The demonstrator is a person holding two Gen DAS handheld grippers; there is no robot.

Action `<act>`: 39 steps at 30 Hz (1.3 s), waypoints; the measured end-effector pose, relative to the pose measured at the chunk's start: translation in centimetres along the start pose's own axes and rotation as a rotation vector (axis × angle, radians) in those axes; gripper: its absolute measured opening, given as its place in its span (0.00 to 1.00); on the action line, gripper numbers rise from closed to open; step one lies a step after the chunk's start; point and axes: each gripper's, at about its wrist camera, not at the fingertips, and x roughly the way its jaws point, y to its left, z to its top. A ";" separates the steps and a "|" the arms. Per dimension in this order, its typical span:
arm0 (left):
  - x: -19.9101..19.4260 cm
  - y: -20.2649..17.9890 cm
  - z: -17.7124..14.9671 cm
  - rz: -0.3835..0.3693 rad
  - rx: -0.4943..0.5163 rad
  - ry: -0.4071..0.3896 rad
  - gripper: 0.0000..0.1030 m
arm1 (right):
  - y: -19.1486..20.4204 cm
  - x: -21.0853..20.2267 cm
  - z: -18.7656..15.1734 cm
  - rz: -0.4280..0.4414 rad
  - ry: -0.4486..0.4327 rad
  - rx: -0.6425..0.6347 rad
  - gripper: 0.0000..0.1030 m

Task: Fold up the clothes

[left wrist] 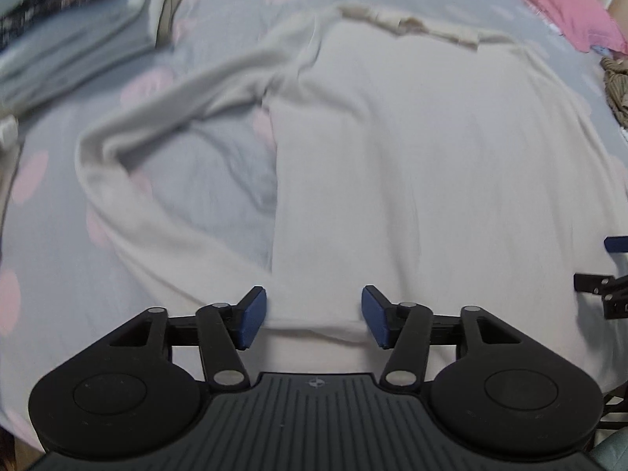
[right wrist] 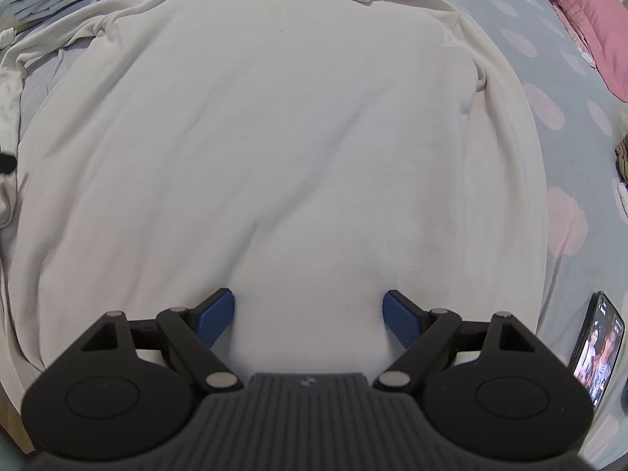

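A cream long-sleeved top (left wrist: 392, 149) lies spread flat on a grey bedsheet with pink spots (left wrist: 51, 235), collar at the far end. Its left sleeve (left wrist: 129, 149) bends outward in a loop over the sheet. My left gripper (left wrist: 314, 316) hovers open over the hem near the top's left edge, with nothing pinched between its blue pads (left wrist: 251, 318). In the right wrist view the same top (right wrist: 282, 137) fills the frame. My right gripper (right wrist: 308, 316) stands open over the lower hem, its blue pads (right wrist: 216, 318) apart on the cloth.
Folded grey clothes (left wrist: 66, 51) lie at the far left of the bed. A pink pillow (right wrist: 588, 19) sits at the far right. A lit phone (right wrist: 598, 349) rests on the sheet right of the right gripper. The right gripper's black parts (left wrist: 604, 290) show at the left view's right edge.
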 end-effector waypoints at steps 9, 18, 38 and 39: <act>0.5 0.7 -0.1 0.048 -0.001 0.028 0.17 | 2.5 2.1 2.0 -0.002 -0.004 -0.011 0.83; -3.7 5.8 0.8 0.077 -0.234 -0.093 0.06 | 3.3 2.7 2.4 -0.004 -0.006 -0.025 0.83; -5.8 9.4 0.3 0.191 -0.429 -0.204 0.42 | 4.2 3.1 2.4 -0.009 -0.013 -0.050 0.83; -5.4 8.6 0.3 0.172 -0.390 -0.189 0.42 | 4.1 3.0 2.3 -0.009 -0.012 -0.052 0.83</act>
